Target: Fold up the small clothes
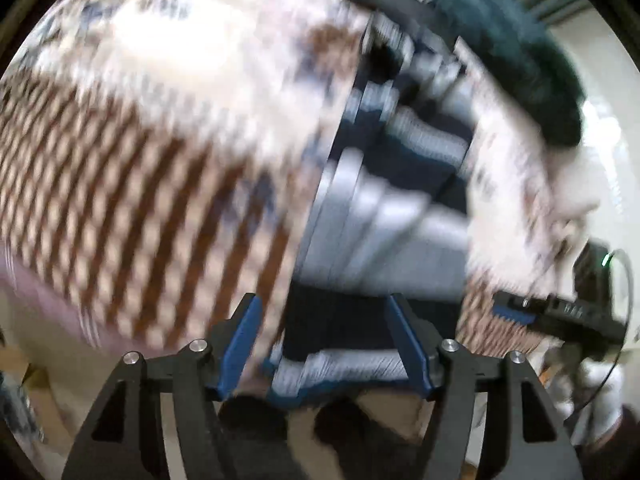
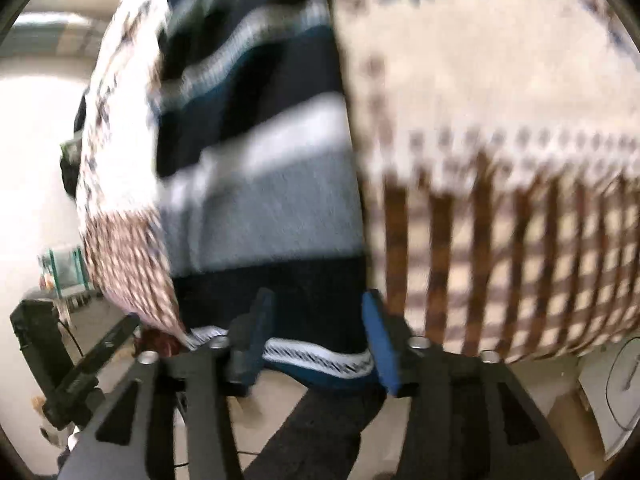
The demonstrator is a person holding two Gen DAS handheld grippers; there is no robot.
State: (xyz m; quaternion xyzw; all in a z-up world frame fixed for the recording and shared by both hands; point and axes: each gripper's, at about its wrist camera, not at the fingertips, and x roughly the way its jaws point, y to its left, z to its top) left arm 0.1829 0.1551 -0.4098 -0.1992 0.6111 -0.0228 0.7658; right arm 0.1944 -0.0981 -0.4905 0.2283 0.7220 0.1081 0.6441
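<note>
The striped garment (image 1: 384,184), a knit in navy, grey and white bands, lay on a cloth-covered table and ran away from both tongs toward the far side. The left gripper (image 1: 326,344) hung just above its near hem with the blue pads (image 1: 240,344) standing apart, one on each side of the hem and, as far as the blur allowed, not pressing it; I took it as released. The right gripper (image 2: 316,340) was the same, its jaws spread over the near edge, where a white patterned trim (image 2: 320,354) crossed the dark band, and nothing was pinched between them. In the left wrist view the right gripper also showed at the far right, beside the table edge. Outward from the tongs, the garment looked doubled along its length, with layered edges visible on its left side in the left wrist view, so I judged that at least one fold had been laid and the cloth let go. Whether a further fold across was needed I could not tell; the piece seemed long and narrow, and a crosswise fold would likely be what remained. The tablecloth (image 1: 132,184) beneath it was cream with a brown check along the near border. A dark teal bundle (image 1: 516,64) sat at the far end, perhaps more clothing waiting.
</note>
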